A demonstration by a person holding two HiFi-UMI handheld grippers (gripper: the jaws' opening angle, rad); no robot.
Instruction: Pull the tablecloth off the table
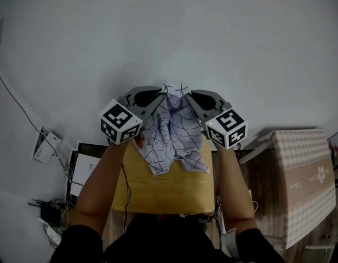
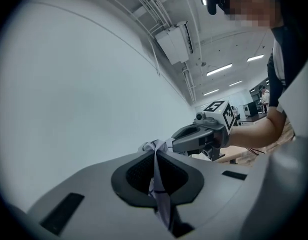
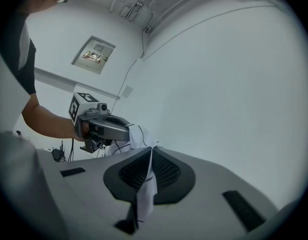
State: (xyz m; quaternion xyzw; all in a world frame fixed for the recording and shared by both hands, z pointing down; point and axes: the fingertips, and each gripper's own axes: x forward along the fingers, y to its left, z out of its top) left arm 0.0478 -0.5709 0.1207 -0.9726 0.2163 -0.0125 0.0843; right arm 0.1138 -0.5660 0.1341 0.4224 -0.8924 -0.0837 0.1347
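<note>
Left gripper [image 2: 154, 166] and right gripper [image 3: 150, 166] both pinch the cloth [image 1: 171, 138], tips near each other, facing a plain white wall [image 1: 212, 37]. Cloth is thin, white with a dark grid, bunched and crumpled. It hangs between them, lower edge over the table's [image 1: 169, 199] far side. Tabletop is smooth and yellow. Open room either side.

The tablecloth [image 1: 171, 130] is white with a thin dark grid (crumpled into a loose bundle). It hangs at the centre of the frame, gathered at the top, its lower folds drooping over the yellow table [image 1: 169, 193] below.
</note>
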